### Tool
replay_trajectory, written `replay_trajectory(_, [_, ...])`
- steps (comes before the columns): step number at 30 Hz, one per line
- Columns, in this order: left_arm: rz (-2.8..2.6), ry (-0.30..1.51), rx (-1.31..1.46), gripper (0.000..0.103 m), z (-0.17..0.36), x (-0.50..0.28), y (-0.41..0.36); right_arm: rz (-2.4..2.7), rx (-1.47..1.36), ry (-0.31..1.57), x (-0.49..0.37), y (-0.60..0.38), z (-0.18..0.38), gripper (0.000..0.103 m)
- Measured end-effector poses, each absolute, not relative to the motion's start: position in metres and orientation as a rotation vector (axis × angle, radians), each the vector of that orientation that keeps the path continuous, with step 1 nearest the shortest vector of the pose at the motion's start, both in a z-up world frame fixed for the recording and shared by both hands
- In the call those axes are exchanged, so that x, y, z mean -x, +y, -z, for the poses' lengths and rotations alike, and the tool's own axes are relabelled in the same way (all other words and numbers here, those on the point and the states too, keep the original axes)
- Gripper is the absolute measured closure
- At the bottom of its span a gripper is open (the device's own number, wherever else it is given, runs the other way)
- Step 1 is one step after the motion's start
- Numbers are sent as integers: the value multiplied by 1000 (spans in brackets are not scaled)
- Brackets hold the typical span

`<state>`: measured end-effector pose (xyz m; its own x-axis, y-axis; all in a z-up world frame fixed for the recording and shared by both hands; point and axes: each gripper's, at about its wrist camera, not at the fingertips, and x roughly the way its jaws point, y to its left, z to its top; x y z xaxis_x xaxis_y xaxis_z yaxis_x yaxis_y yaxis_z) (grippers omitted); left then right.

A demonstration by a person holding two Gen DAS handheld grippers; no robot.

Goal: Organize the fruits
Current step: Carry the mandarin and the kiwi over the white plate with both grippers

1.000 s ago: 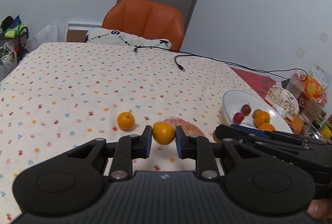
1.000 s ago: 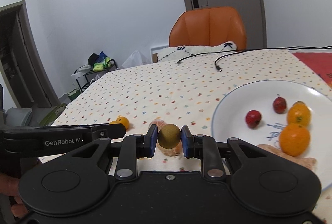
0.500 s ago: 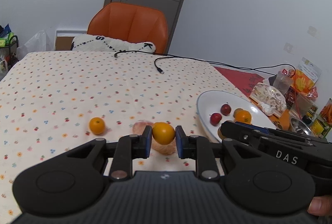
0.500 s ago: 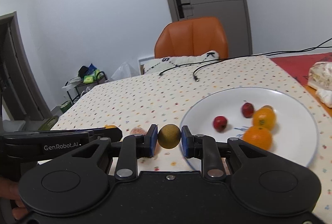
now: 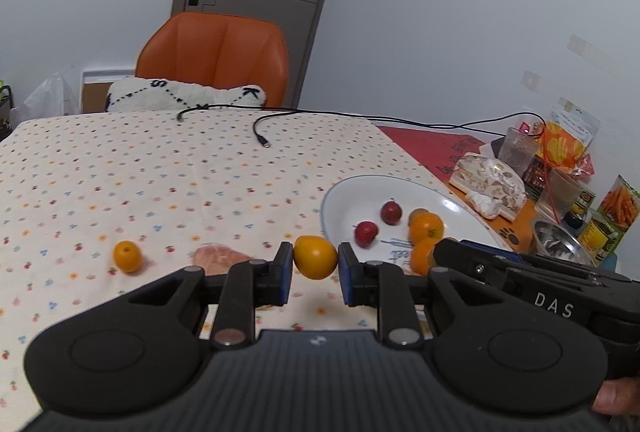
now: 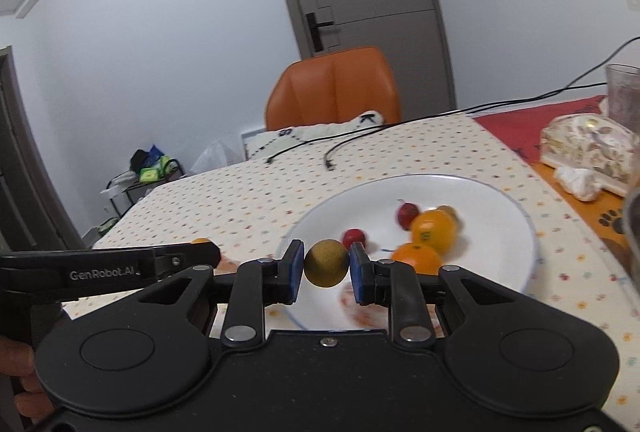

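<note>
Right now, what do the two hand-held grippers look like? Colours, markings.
Both are matte black plastic. The left hand-held gripper and the right hand-held gripper each have two blue-padded fingers on linkages with silver pivot screws. The right one's side reads "DAS", the left one's "GenRobot.AI". No cables or sleeves visible.

Left gripper [image 5: 315,264], right gripper [image 6: 326,269] — jaws clamped, each loaded.
</note>
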<state>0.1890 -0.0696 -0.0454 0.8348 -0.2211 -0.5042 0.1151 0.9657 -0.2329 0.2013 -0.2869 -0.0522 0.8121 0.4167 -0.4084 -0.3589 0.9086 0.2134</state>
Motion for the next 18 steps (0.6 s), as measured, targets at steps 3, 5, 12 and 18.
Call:
replay_trajectory(3, [194,558,194,81,47,-192,-76,-383,-139,459,-201,-298,52,80])
replay_trajectory(5, [203,561,192,81,48,-194,-81,-362,-145,450,-200,-304,52,79])
replay_trajectory(12, [229,569,183,81,50,-199,-93,-336,-156,448,-201,-319,53,79])
replay_trajectory(18, [241,574,179,81,52,-204,-100,-329,-155,454,-202,-325,55,79])
